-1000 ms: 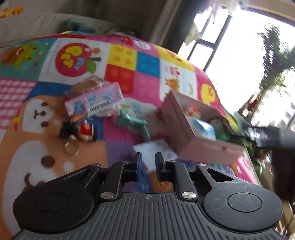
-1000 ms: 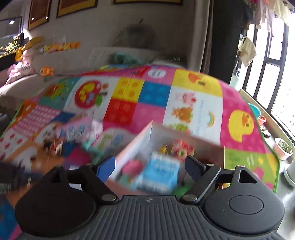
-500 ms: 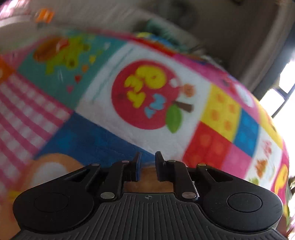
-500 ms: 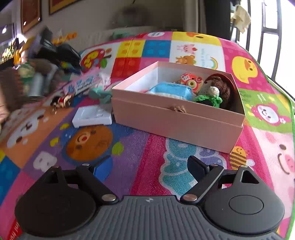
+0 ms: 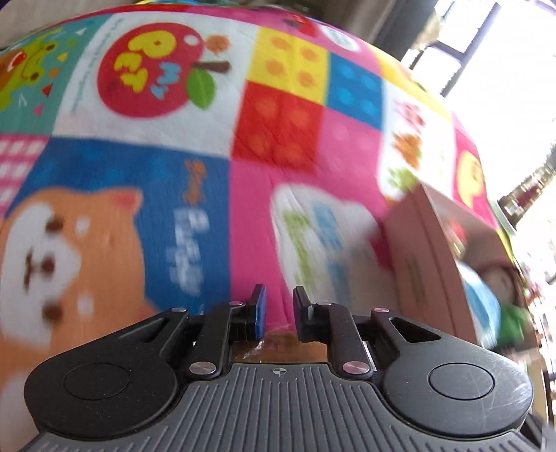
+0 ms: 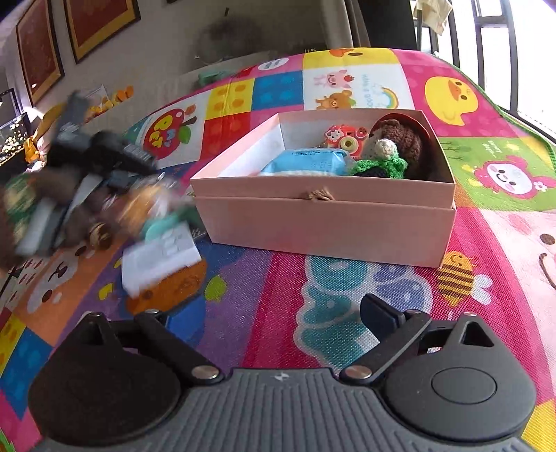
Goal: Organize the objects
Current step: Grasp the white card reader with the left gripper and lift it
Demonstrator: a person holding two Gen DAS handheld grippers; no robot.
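A pink cardboard box (image 6: 326, 215) stands on the colourful play mat (image 6: 347, 313). It holds a blue wipes pack (image 6: 305, 161), a crocheted brown doll with a green scarf (image 6: 396, 149) and a red toy camera (image 6: 344, 137). My right gripper (image 6: 267, 313) is open and empty, low over the mat in front of the box. My left gripper (image 5: 279, 313) is nearly shut on a clear-wrapped brown snack (image 5: 274, 344) below its fingers. In the right wrist view it is a blur (image 6: 104, 156) holding that orange-brown packet (image 6: 142, 205) left of the box. The box (image 5: 427, 264) is at the right in the left wrist view.
A white flat pack (image 6: 160, 257) and a teal toy (image 6: 163, 222) lie on the mat left of the box. A small dark toy (image 6: 99, 236) lies further left. A grey sofa (image 6: 222, 69) and framed pictures (image 6: 100, 24) are behind; windows at the right.
My left gripper dropped to the mat among the loose items and came up with the wrapped snack, swinging right towards the box. My right gripper drew back and lower; it stays open.
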